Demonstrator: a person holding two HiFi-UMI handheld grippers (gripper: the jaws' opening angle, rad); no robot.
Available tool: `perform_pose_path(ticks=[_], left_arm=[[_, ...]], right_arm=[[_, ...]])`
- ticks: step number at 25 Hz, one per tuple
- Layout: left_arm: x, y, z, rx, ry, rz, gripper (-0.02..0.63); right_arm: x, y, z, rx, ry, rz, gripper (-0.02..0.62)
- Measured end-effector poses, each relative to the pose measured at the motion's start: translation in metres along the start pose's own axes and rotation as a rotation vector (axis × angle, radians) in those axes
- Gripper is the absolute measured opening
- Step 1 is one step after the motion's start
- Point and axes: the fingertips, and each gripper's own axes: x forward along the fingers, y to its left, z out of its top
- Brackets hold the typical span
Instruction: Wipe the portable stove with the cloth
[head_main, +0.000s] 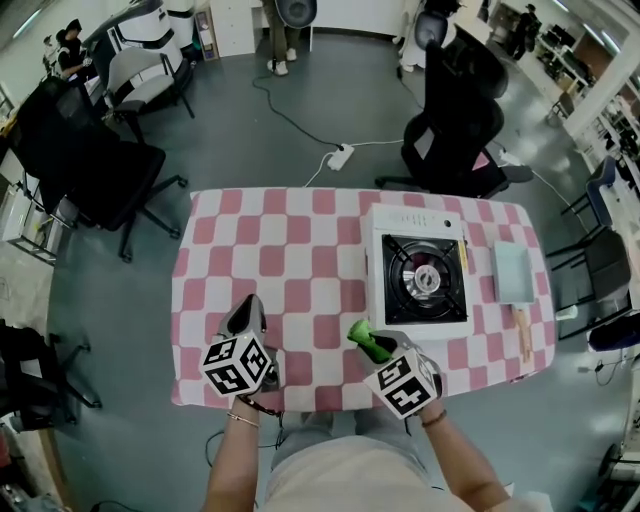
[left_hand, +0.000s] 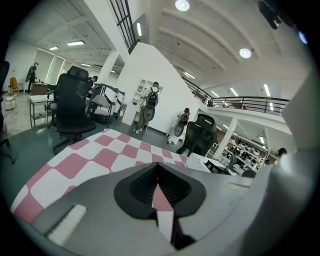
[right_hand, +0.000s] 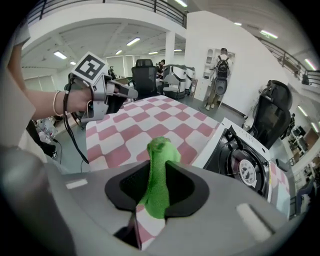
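Note:
The white portable stove (head_main: 417, 278) with its black burner sits on the right half of the checked table (head_main: 290, 260). Just off the stove's near left corner, my right gripper (head_main: 362, 340) is shut on a green cloth (head_main: 366, 343). In the right gripper view the cloth (right_hand: 159, 172) stands bunched up between the jaws, with the stove (right_hand: 245, 162) to the right of it. My left gripper (head_main: 246, 318) hovers over the table's near edge, shut and empty. Its own view shows the jaws' tips meeting at my left gripper (left_hand: 158, 170), with the stove (left_hand: 212, 163) far off on the right.
A pale blue rectangular pan (head_main: 512, 273) with a wooden handle lies right of the stove. Black office chairs (head_main: 455, 120) stand behind the table and to its left. A power strip (head_main: 340, 157) and cable lie on the floor.

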Motion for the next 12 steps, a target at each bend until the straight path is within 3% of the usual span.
perform_pose_path(ticks=[8,12], left_arm=[[-0.011,-0.024,0.031,0.038,-0.062,0.027,0.0],[-0.018,-0.055,0.058,0.067,-0.126,0.019,0.0]], right_arm=[[-0.032,-0.011,0.045,-0.053,-0.254,0.047,0.095],[-0.073,-0.044,0.06,-0.062,-0.418,0.006,0.094]])
